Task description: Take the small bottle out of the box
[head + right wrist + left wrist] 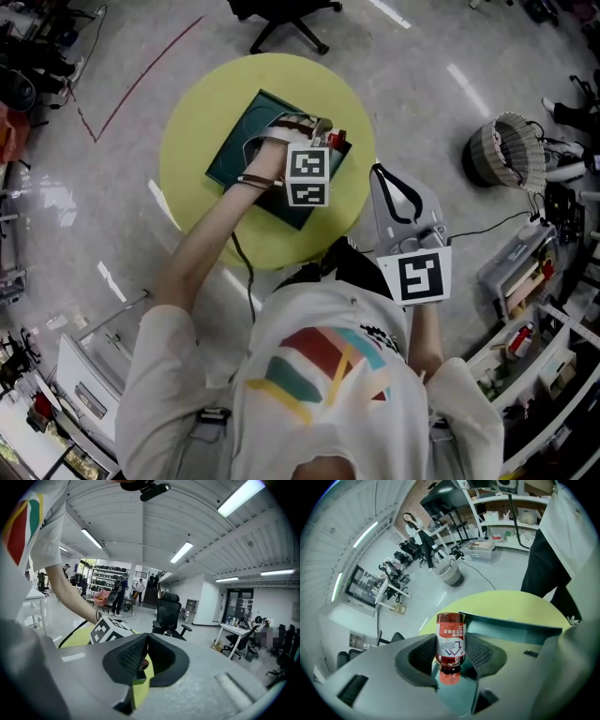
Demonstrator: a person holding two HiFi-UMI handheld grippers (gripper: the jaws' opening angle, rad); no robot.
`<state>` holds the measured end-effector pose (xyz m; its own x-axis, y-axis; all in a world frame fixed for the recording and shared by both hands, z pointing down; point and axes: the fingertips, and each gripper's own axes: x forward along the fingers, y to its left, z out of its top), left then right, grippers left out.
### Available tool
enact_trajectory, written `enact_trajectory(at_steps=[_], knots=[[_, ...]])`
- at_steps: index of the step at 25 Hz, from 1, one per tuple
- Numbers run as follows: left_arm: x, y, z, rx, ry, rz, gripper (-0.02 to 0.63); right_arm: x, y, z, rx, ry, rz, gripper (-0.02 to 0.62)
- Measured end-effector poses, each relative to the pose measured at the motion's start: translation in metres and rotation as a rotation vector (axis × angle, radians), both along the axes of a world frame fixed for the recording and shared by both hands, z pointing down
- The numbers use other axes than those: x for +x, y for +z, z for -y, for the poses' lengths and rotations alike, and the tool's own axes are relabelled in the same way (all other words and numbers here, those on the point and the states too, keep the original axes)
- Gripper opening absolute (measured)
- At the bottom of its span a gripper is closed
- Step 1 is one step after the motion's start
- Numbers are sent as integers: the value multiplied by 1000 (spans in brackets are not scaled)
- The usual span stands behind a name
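Observation:
A small red-brown bottle (451,638) with a white label and a red cap is clamped between the pads of my left gripper (451,652), cap toward the camera. In the head view this gripper (327,133) holds the bottle (336,141) over the far right corner of the dark green box (242,155), which lies open on the round yellow table (192,127). The box wall (511,624) shows just behind the bottle. My right gripper (392,192) hangs off the table's right edge near the person's body. Its jaws (146,638) are pressed together with nothing between them.
A wicker basket (506,150) stands on the floor to the right of the table, and a black office chair (281,19) beyond it. Shelves and crates (525,281) line the right side. Another office chair (168,613) shows in the right gripper view.

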<state>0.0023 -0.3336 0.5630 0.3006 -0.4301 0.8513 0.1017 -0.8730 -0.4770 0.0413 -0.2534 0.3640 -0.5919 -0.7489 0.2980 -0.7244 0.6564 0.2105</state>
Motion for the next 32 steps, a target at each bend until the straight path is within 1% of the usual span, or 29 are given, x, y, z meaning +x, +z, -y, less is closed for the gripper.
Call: enact_trajectory(at_steps=[2,4,9,14,16,17,20,21,22,26,28,32], knots=[[-1,-17,6,45,-43,-47,201,-1,-4,-1,9,1,0,3],[-3,-38,11,89,-94,-109,201,-2,-8,-2,20,2,1,3],[-11,-103,16,184,-267,-332,201,-7,-23,-3,57,7,8,3],[-22,-162,8,249,-403,-542,201,-15,-42,-1,111,14,14,3],[-30,-183,3,251,-478,-663,201,-21,-49,-1,129,9,19,3],[-35,-193,0,238,-524,-737,201,-25,-52,-1,138,4,21,3],[-50,-215,-10,153,-662,-990,201,-34,-57,-3,154,-11,26,3],[-55,-220,-13,130,-696,-1060,201,-37,-59,-5,157,-15,30,3],[-60,-225,-17,124,-723,-1108,201,-39,-60,-6,160,-18,33,3],[-88,-240,-34,195,-820,-1218,201,-50,-62,-10,165,-13,41,3],[-103,-245,-45,228,-873,-1272,201,-55,-64,-12,165,-3,62,3],[-125,-257,-63,279,-932,-1398,201,-61,-65,-15,163,11,101,3]])
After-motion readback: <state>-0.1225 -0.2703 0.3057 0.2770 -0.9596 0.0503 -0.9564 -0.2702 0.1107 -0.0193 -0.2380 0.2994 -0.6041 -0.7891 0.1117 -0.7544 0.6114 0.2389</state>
